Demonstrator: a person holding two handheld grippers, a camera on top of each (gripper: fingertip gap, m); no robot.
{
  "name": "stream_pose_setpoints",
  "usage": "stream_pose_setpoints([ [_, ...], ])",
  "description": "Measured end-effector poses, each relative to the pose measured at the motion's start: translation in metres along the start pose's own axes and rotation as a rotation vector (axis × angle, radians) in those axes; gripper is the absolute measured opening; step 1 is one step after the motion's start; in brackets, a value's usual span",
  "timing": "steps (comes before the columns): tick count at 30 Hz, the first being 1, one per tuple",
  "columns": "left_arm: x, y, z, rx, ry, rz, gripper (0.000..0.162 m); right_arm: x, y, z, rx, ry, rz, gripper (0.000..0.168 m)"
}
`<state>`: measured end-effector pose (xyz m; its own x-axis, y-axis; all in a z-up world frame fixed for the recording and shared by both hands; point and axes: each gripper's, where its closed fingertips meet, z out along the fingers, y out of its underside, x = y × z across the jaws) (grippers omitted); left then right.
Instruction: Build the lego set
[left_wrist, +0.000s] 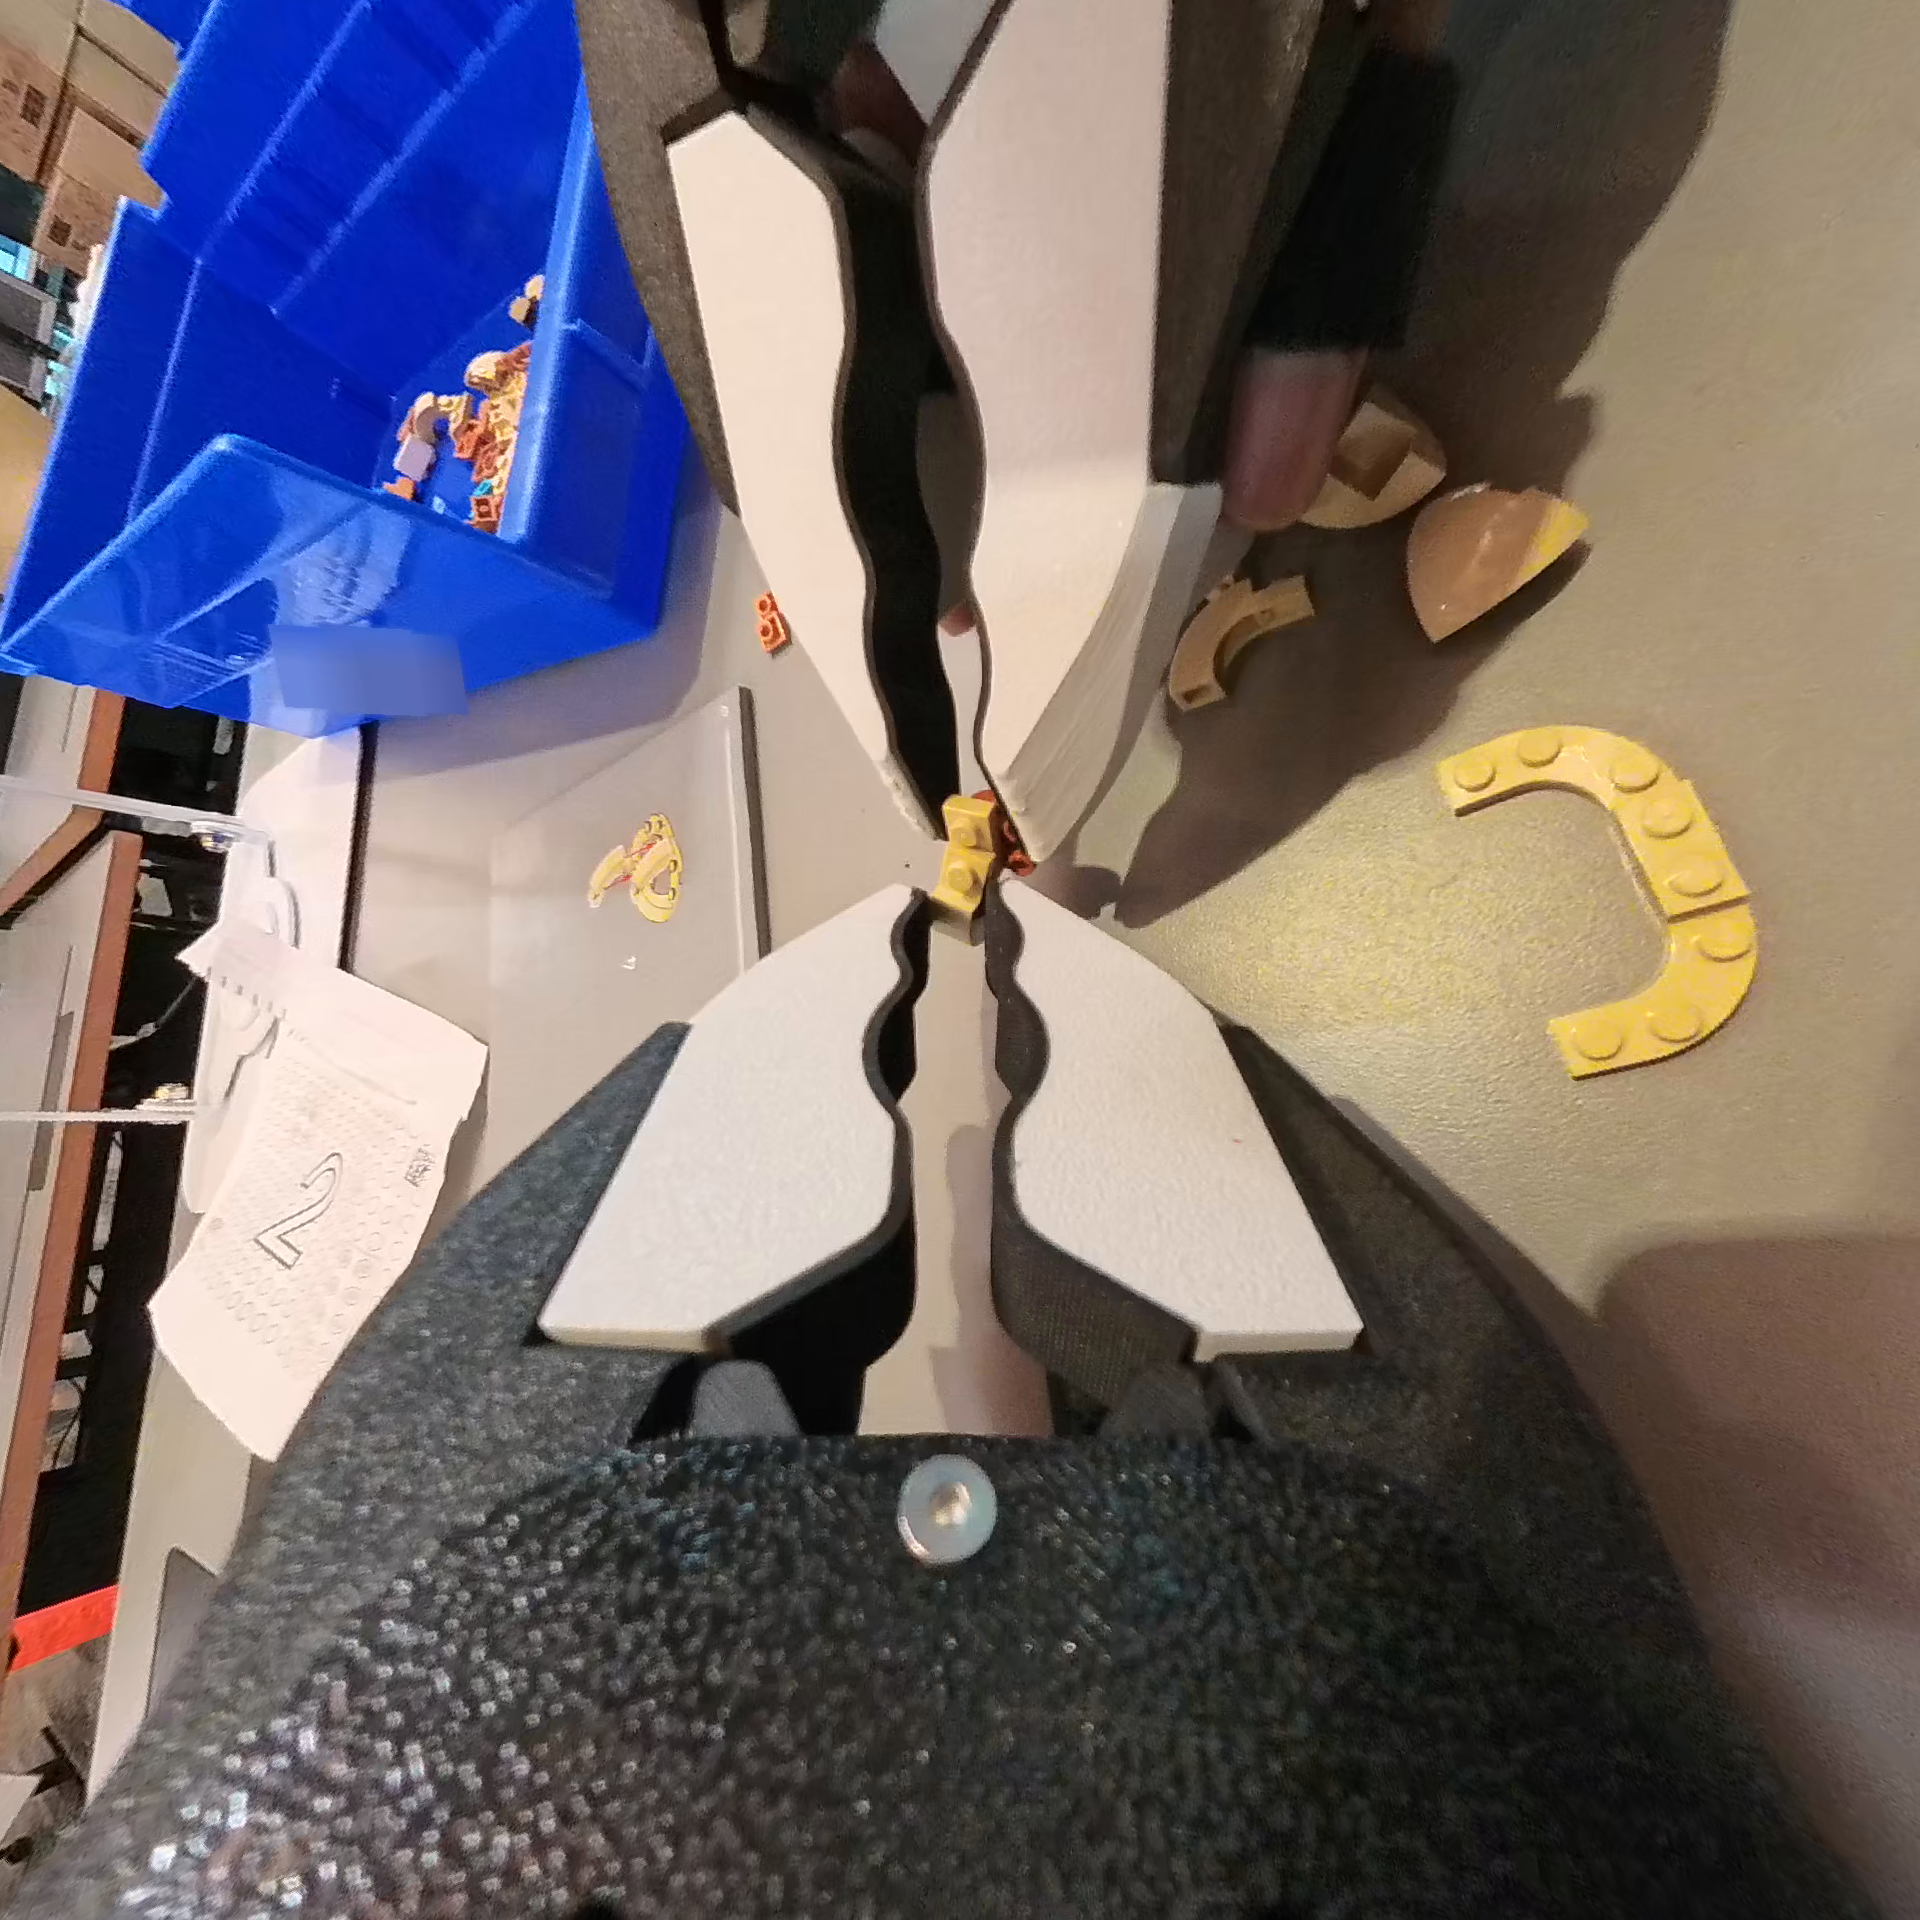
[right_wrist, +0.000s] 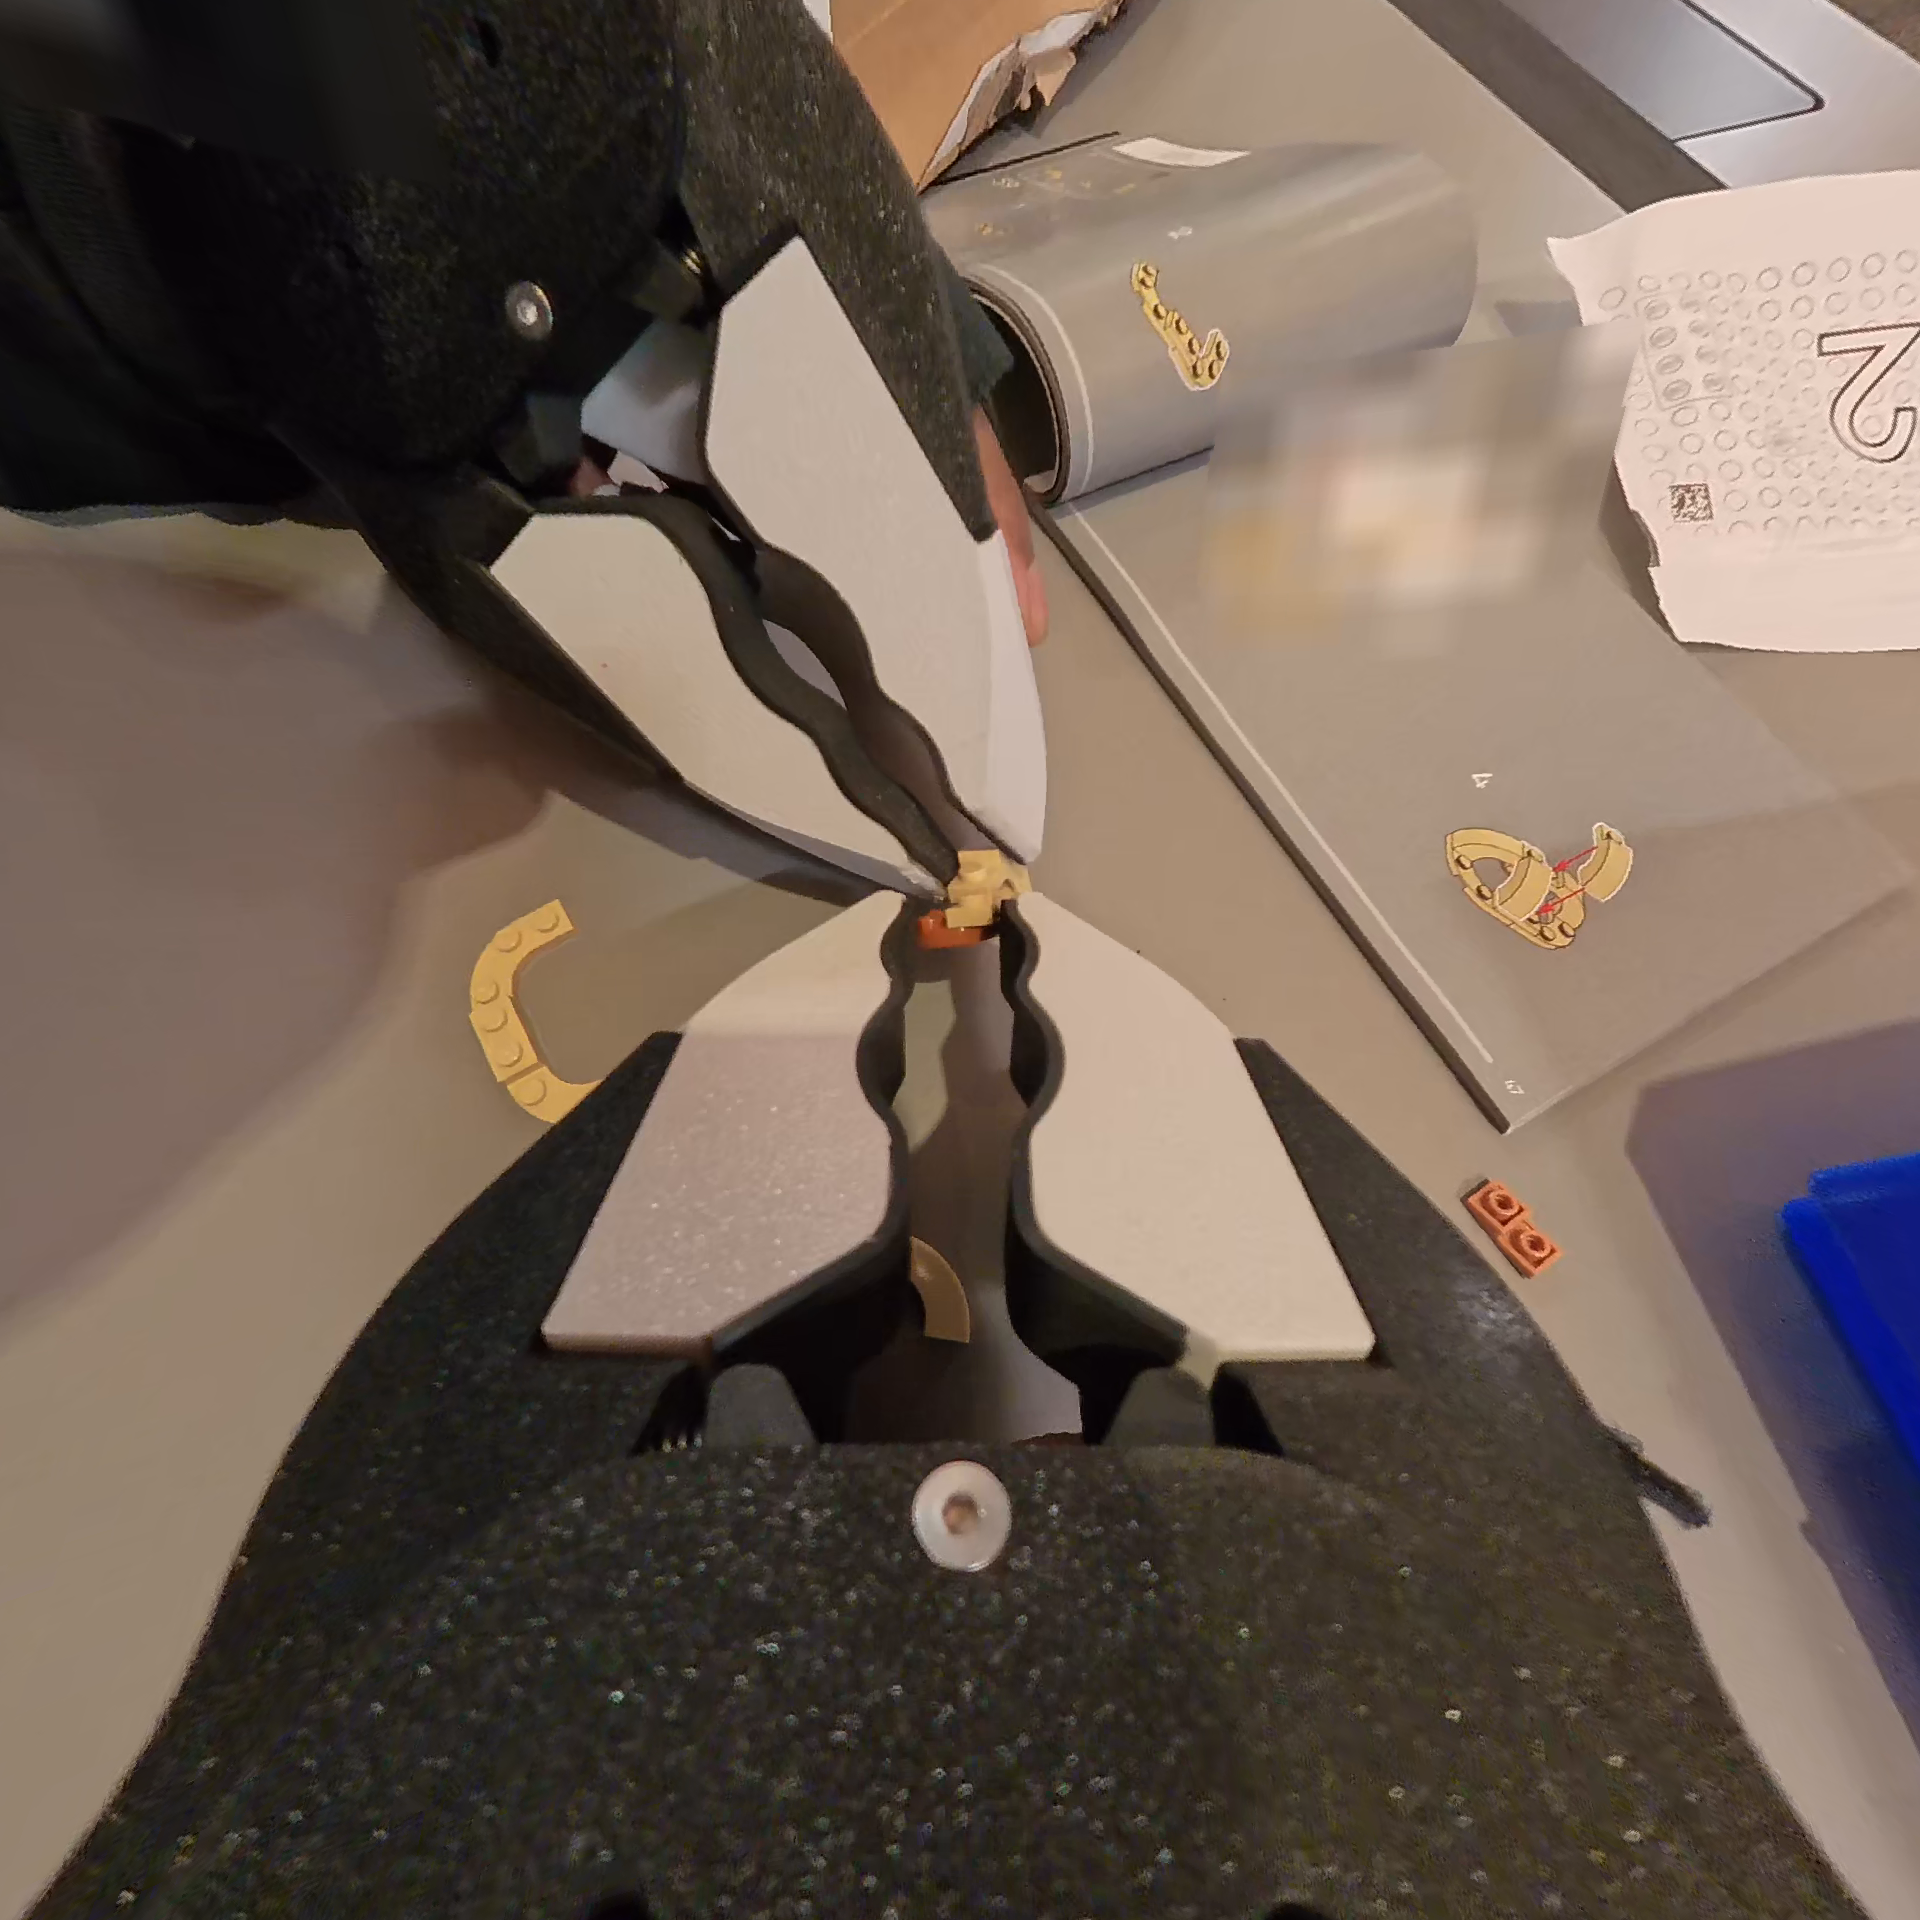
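Blue bin (left_wrist: 343, 343) sitting at desk's (left_wrist: 1351, 956) far left edge. Left gripper (left_wrist: 951, 902) pinching tan plate (left_wrist: 961, 868). Right gripper (right_wrist: 961, 930) pinching orange piece (right_wrist: 951, 932), tips meeting mid-desk, likely pressing pieces together. Tan curved frame (left_wrist: 1652, 894) lying right, waiting. Only right wrist view showing instruction booklet (right_wrist: 1455, 727) and spare orange plate (right_wrist: 1512, 1226) near front edge.

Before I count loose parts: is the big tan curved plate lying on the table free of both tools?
Yes, the curved plate lies alone on the table, apart from both tools.
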<state>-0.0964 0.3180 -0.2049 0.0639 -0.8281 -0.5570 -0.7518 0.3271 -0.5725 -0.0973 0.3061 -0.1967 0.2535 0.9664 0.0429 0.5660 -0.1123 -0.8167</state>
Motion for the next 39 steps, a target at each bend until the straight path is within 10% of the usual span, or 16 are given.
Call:
stream_pose_setpoints([
  [39,-0.012,-0.015,-0.022,0.153,0.061,-0.175,0.010,0.000,-0.027,-0.014,0.189,0.013,-0.082,0.014],
])
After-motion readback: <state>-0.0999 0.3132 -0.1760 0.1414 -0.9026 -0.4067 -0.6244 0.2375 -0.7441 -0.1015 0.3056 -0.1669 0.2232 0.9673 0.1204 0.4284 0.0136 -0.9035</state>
